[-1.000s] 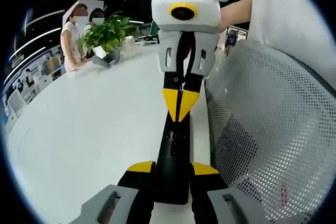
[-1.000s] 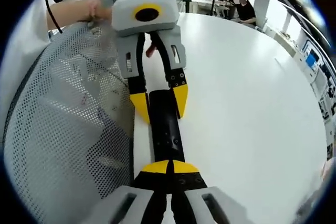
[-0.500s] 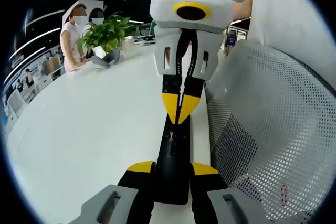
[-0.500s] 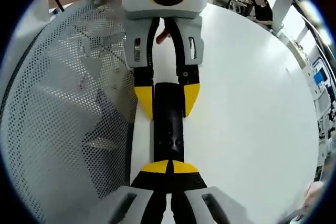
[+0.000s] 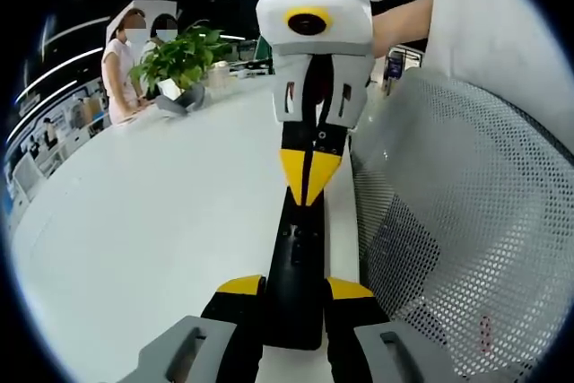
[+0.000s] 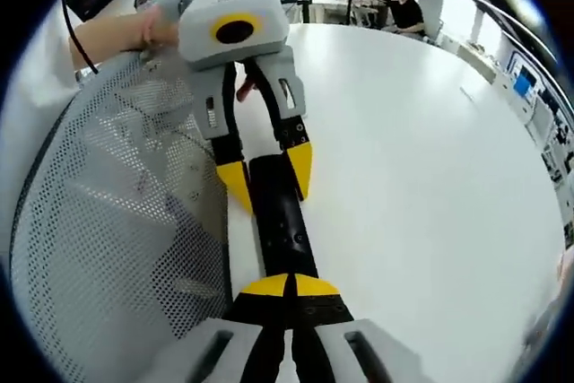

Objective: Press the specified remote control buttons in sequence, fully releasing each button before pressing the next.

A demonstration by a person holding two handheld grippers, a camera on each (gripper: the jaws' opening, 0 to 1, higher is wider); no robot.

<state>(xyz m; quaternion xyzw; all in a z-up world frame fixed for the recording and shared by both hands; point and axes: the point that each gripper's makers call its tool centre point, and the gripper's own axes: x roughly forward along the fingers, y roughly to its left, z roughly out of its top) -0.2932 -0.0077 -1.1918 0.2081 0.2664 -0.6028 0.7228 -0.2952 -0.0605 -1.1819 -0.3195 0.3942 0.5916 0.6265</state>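
The slim black remote control lies on the white surface, clamped at one end by the left gripper, while the right gripper, jaws together, presses a button, so the sequence seems underway.

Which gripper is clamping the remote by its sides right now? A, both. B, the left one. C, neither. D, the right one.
B: in the left gripper view the left gripper's yellow tips sit either side of the black remote, while the right gripper's tips are shut together, pointing down at the remote's top face.
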